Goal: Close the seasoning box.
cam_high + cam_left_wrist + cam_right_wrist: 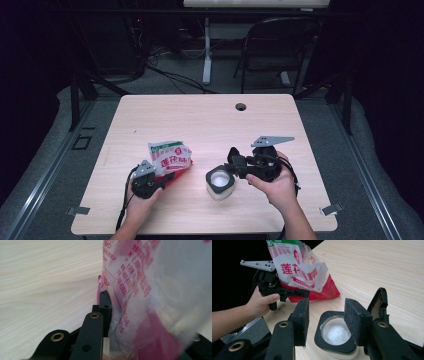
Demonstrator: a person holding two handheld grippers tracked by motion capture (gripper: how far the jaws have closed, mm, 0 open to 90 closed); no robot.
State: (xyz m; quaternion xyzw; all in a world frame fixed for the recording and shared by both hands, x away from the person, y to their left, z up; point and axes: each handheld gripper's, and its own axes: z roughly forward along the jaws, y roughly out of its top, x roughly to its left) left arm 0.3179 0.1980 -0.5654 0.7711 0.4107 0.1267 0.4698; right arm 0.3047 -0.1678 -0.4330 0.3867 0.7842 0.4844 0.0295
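A white and red plastic bag (169,156) with red printing is tilted up off the wooden table (200,120), left of the middle. My left gripper (168,176) is shut on its lower red edge; in the left gripper view one black jaw presses the bag (150,290) and the other is hidden behind the film. A small jar (220,182) with a black square rim holds white crystals and stands open-topped. My right gripper (232,161) is open just right of it. In the right gripper view the jar (335,332) sits just beyond the open gripper (327,307), with the bag (299,270) farther off.
A round cable hole (241,106) sits near the table's far edge. A folding chair (280,45) and a white desk leg (206,50) stand on the floor beyond. Metal clips (331,209) mark the front corners. Bare wood lies across the far half.
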